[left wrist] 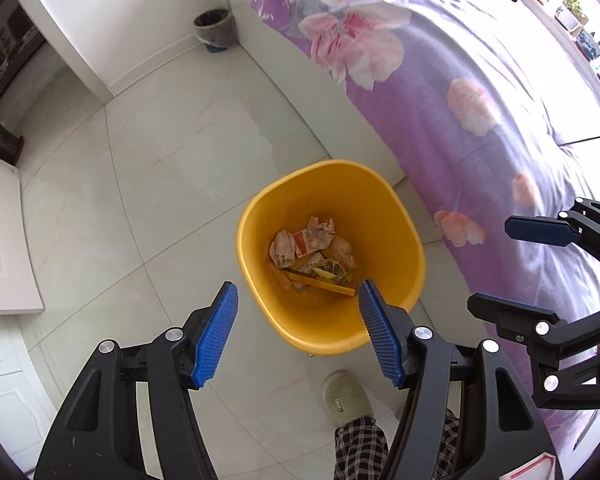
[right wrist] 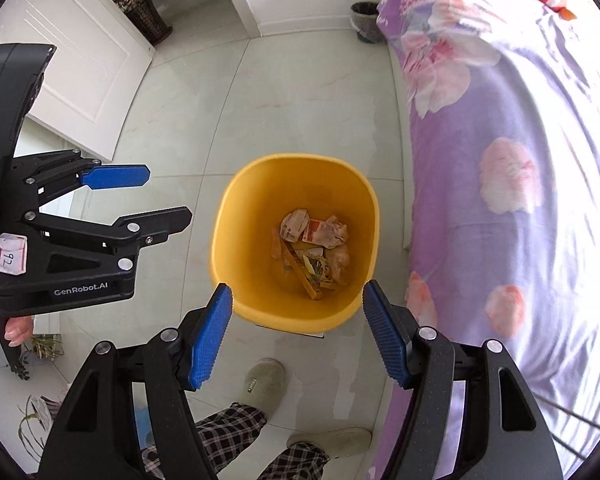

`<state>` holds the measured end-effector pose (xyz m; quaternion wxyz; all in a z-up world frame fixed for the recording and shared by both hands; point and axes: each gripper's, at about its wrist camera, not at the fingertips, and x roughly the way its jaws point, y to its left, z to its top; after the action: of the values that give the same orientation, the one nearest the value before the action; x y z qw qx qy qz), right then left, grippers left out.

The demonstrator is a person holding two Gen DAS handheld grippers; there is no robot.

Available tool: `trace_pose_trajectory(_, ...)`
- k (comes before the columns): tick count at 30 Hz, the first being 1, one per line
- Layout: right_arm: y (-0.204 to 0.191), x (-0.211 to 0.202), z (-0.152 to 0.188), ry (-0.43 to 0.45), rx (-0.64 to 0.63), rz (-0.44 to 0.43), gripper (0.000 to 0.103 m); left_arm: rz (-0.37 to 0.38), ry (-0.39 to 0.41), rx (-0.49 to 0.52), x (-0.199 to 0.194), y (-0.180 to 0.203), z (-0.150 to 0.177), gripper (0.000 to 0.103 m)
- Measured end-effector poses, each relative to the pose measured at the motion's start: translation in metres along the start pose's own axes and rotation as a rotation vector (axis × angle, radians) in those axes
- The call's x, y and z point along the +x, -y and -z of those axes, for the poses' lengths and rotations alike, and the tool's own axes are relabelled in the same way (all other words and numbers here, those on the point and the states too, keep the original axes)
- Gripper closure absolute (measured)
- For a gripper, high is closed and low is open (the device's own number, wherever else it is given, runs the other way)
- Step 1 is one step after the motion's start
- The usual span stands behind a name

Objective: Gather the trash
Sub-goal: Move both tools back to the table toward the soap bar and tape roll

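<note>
Trash (left wrist: 314, 254) lies inside yellow bin (left wrist: 256, 216). I see left gripper (left wrist: 298, 332) and right gripper (right wrist: 296, 334) gaping, empty. Risk: slipper (right wrist: 265, 382) at 6 o'clock nudges bin, spilling wrappers.

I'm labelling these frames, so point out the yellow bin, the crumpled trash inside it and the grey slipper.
yellow bin (left wrist: 404, 248): left wrist view, inner wall.
crumpled trash (right wrist: 332, 232): right wrist view, paper wad.
grey slipper (right wrist: 265, 384): right wrist view, toe top.

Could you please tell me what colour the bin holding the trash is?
The bin is yellow, shown best in the right wrist view.
</note>
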<state>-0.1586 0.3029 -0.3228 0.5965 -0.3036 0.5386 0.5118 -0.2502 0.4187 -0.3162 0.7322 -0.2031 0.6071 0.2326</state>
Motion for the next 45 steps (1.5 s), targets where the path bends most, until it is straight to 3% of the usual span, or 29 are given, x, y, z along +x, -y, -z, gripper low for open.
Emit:
trace_pose_trajectory(12,-0.025,-0.144,0.037,0.168,0.108,0.061,0.034,-0.043,0.112,0.066,-0.13,0.034,0.013,0.04)
trace_pose_trajectory(23,-0.034,-0.238,0.097,0.284,0.21,0.154,0.034,-0.021,0.185,0.134,-0.204,0.072,0.03,0.04)
trace_pose_trajectory(27,-0.022,-0.258,0.127,0.325,0.309,0.184,0.034,-0.005,0.221,0.241,-0.22,0.102,0.035,0.039)
trace_pose_trajectory(33,0.007,-0.281,0.175,0.37,0.48,0.272,0.034,0.085,0.268,0.417,-0.236,0.16,0.037,0.038)
trace_pose_trajectory(39,0.04,-0.308,0.226,0.41,0.669,0.377,0.034,0.159,0.265,0.595,-0.238,0.223,0.038,0.037)
trace_pose_trajectory(45,0.085,-0.331,0.281,0.43,0.838,0.455,0.034,0.207,0.258,0.712,-0.235,0.284,0.035,0.037)
